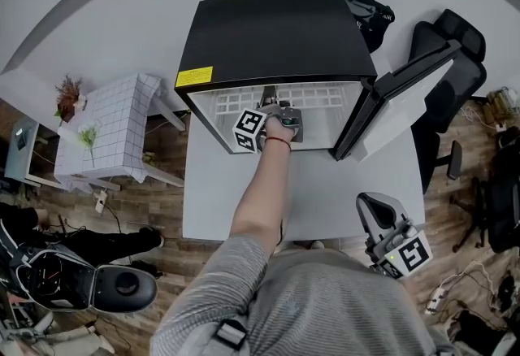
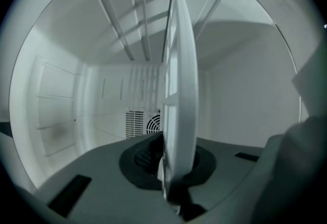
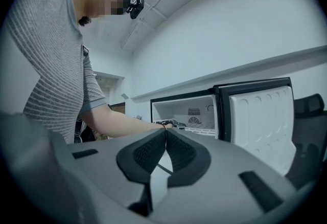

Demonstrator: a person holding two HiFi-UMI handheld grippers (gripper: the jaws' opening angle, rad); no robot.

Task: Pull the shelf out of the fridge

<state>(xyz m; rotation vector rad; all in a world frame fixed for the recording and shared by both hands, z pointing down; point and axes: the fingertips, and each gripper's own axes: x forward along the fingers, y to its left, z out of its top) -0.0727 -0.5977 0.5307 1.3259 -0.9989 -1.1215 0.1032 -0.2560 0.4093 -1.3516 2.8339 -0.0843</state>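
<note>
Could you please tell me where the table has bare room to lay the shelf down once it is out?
The white table is bare in front of the fridge: one patch left of the forearm, another between forearm and open door. Crowded: the fridge mouth, where the left gripper clamps the shelf, and the right gripper's corner.

This looks like an office or test room, not a home kitchen. A black mini fridge (image 1: 276, 29) stands on a plain grey surface (image 1: 325, 200) against a bare white wall (image 1: 97, 5). A black office chair (image 1: 451, 45) is to the right. To the left, a small table with a checked cloth (image 1: 114, 127) carries a potted plant (image 1: 69, 97). Cables and a power strip (image 1: 436, 296) lie on the wood-pattern floor (image 1: 154, 212).
</note>
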